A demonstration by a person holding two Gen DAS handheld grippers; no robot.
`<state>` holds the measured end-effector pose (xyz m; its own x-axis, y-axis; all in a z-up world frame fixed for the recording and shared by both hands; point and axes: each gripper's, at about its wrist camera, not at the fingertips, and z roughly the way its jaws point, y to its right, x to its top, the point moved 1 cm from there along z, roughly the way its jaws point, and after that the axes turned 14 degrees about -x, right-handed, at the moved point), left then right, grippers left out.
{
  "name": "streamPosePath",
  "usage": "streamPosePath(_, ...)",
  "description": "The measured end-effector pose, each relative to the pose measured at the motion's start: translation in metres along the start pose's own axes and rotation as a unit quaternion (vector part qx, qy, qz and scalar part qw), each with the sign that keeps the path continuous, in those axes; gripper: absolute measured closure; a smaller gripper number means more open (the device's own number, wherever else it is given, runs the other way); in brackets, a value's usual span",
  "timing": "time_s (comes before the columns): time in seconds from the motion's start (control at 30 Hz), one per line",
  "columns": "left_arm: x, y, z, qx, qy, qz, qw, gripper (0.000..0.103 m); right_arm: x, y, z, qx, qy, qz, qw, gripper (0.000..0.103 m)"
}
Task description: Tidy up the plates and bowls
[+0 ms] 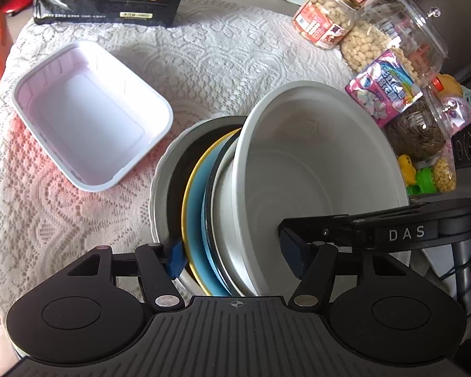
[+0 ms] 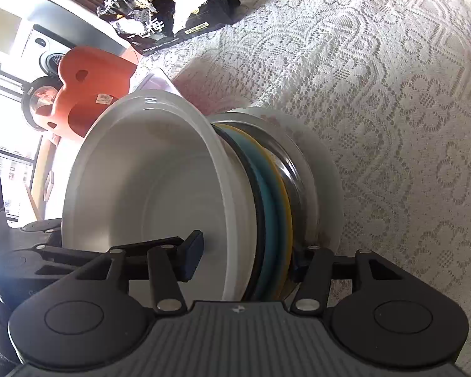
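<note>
Jaws of both grippers, left (image 1: 237, 256) and right (image 2: 246, 259), pinch the stack (image 1: 210, 201); tray (image 1: 91, 114) at ten o'clock; uneven squeeze could slip the bowl (image 2: 147, 182) off.

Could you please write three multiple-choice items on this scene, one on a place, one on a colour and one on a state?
1. Where is the empty white rectangular tray?
A. On the lace tablecloth, left of the dish stack
B. Inside the white bowl
C. On top of the jars

2. What colour is the plate rim next to the blue plate?
A. Red
B. Yellow
C. Green

3. How are the left gripper and right gripper placed?
A. Both away from the dishes
B. Only the left at the stack
C. Both straddling the tilted stack, one finger inside the white bowl

Answers: 1 A, it lies on the cloth; 2 B, a yellow rim shows; 3 C, both views show this.
</note>
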<state>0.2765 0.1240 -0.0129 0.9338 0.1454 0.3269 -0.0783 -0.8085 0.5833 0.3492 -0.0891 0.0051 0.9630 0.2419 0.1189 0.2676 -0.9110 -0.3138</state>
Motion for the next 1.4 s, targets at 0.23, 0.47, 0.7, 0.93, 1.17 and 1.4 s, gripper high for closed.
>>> streamPosePath(0.23,-0.002,-0.014,-0.005,0.002,0.021,-0.003,0.9998,0.068,0.007,-0.004,0.002,-0.034,-0.003,-0.006,0.999,0.048)
streamPosePath(0.47,-0.007,-0.008,-0.017,0.024,0.044,0.007,0.9987,0.069,0.012,-0.008,-0.003,-0.050,0.009,-0.003,0.999,0.048)
streamPosePath(0.7,-0.009,0.000,-0.034,0.055,0.080,0.028,0.9949,0.071,0.004,-0.019,-0.045,-0.097,0.109,-0.046,0.988,0.048)
streamPosePath(0.93,-0.012,0.003,-0.082,0.049,0.166,0.037,0.9842,0.073,-0.011,-0.043,-0.079,-0.151,0.196,-0.106,0.963,0.047)
streamPosePath(1.17,-0.014,-0.031,-0.085,0.070,0.177,-0.004,0.9817,0.073,-0.011,-0.039,-0.066,-0.196,0.210,-0.090,0.954,0.050)
streamPosePath(1.4,-0.013,-0.057,-0.096,0.031,0.209,-0.039,0.9765,0.073,-0.013,-0.026,-0.050,-0.191,0.174,-0.083,0.962,0.051)
